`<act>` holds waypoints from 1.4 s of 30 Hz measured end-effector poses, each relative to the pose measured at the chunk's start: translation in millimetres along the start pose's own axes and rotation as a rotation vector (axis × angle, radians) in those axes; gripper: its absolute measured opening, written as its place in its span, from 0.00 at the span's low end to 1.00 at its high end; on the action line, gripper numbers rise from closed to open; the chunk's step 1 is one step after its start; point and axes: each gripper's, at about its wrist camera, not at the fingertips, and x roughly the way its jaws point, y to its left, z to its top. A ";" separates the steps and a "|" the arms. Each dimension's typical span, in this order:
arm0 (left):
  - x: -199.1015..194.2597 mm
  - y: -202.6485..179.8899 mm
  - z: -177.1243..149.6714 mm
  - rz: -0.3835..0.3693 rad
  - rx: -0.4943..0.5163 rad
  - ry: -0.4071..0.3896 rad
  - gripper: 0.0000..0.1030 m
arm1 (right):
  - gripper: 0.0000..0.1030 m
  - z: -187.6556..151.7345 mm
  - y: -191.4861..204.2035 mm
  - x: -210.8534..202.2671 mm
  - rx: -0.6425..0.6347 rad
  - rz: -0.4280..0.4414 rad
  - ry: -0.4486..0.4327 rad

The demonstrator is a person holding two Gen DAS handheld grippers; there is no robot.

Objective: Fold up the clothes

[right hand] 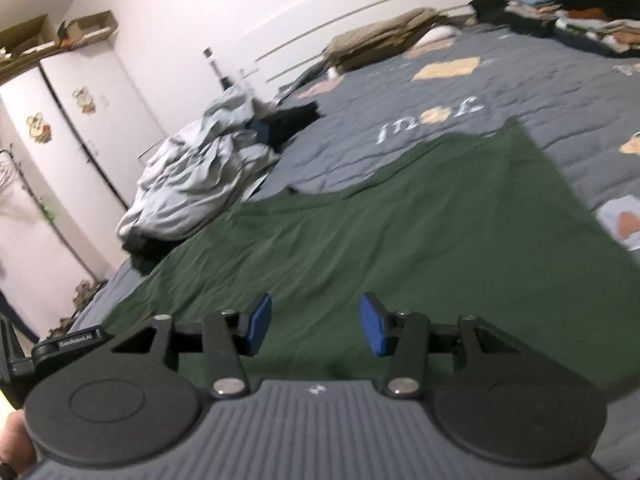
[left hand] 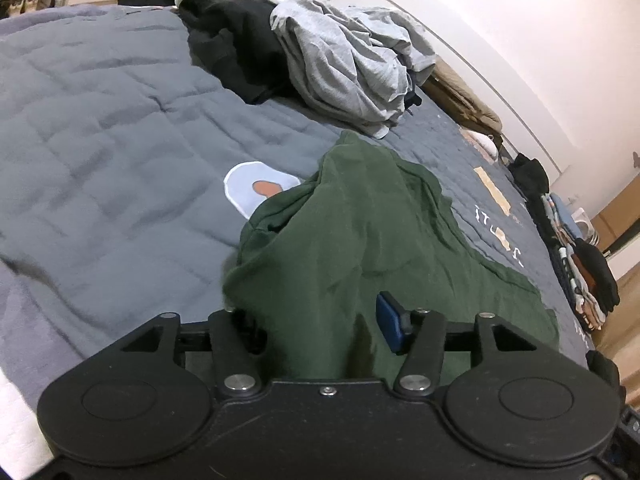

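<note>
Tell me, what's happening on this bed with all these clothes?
A person is folding laundry with a hand-held claw in each hand. The left claw has dark green fabric bunched between its fingers, lifting part of the green garment off the blue quilt. The right claw is open above a flatter stretch of it. A crumpled grey pile waits behind.

Not much to read here. The clearest bit is a small "GenRobot.AI" label (right hand: 75, 343) on a black mount at the left edge of the right wrist view. The quilt (right hand: 400, 92) has pale stitched lettering (right hand: 430, 118), looks like "in", a round patch, then "ul". Can't make out more.
</note>
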 end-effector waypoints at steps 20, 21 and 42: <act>-7.9 6.5 -8.7 -0.011 -0.023 -0.066 0.57 | 0.48 -26.0 17.4 40.0 0.020 0.004 0.171; -8.0 5.6 -9.3 -0.008 -0.025 -0.068 0.58 | 0.48 -24.9 17.3 37.3 0.032 0.018 0.162; -4.8 -8.5 -6.6 -0.026 -0.003 -0.146 0.16 | 0.51 -35.8 21.3 44.6 0.041 0.096 0.223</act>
